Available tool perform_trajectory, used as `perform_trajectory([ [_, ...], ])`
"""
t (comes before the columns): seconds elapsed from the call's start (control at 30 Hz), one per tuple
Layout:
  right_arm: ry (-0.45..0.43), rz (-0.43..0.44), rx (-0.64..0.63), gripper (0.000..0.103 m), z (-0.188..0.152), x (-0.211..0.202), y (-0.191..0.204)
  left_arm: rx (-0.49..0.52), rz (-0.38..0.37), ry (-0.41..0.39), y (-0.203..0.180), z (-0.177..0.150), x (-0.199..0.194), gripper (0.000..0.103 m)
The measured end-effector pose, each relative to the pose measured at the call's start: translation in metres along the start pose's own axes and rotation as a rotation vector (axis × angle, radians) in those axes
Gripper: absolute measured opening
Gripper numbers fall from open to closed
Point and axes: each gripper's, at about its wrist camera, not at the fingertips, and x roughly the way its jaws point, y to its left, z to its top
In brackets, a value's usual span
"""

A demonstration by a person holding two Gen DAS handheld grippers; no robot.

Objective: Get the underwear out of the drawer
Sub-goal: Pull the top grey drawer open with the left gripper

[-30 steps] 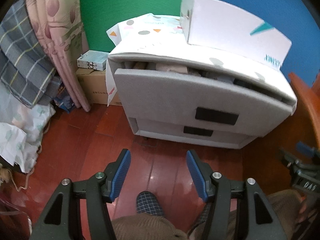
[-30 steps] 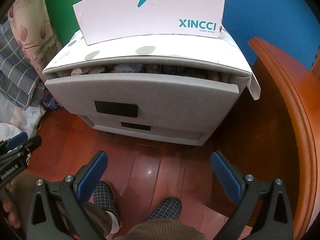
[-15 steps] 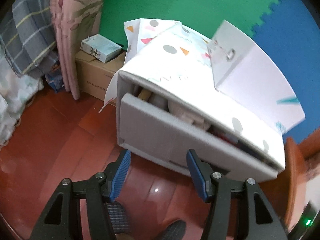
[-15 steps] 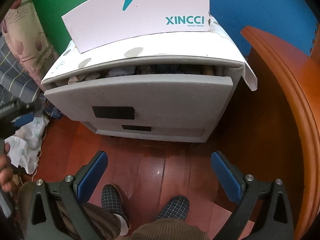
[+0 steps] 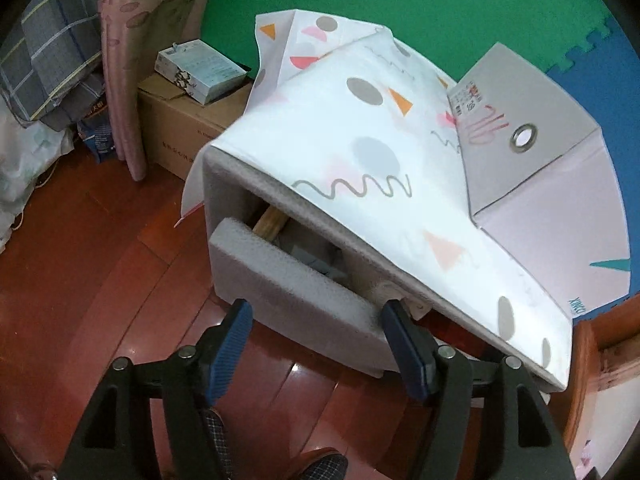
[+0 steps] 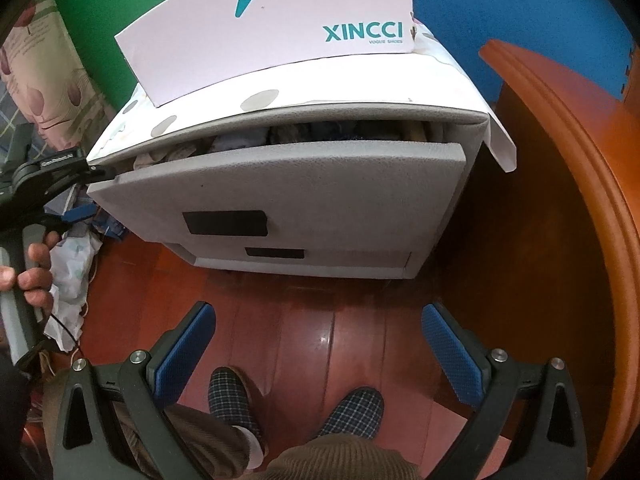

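A grey fabric cabinet has its top drawer (image 6: 300, 192) pulled out a little, and folded clothes (image 6: 248, 138) show in the gap. In the left wrist view the same drawer (image 5: 296, 292) is seen from its left corner, with cloth (image 5: 316, 260) inside. My left gripper (image 5: 316, 312) hovers close over that corner with its jaws opening. The drawer's front edge lies between the blue pads (image 5: 236, 336), which do not press on it. From the right wrist view the left gripper (image 6: 96, 172) reaches the drawer's left end. My right gripper (image 6: 318, 332) hangs open over the floor, nothing in it.
A white shoe box (image 6: 280, 32) lies on a patterned cloth (image 5: 352, 140) on the cabinet. Curved wooden furniture (image 6: 560, 200) stands close on the right. A cardboard box (image 5: 180, 120) and a curtain (image 5: 132, 60) are left of the cabinet. A person's slippered feet (image 6: 232, 400) rest below.
The left gripper has swung in towards the cabinet's left corner, rolled, and its jaws have widened. The right gripper has hardly moved.
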Motion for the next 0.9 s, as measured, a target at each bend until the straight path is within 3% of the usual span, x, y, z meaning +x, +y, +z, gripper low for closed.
perform_trajectory([
  [0.43,0.007,0.007,0.024,0.102,0.001,0.001,-0.001,0.072,0.025,-0.062,0.005,0.002,0.006,0.092],
  [0.9,0.008,0.001,0.031,0.102,0.002,0.001,-0.004,0.096,0.031,-0.055,0.008,0.007,0.018,0.100],
])
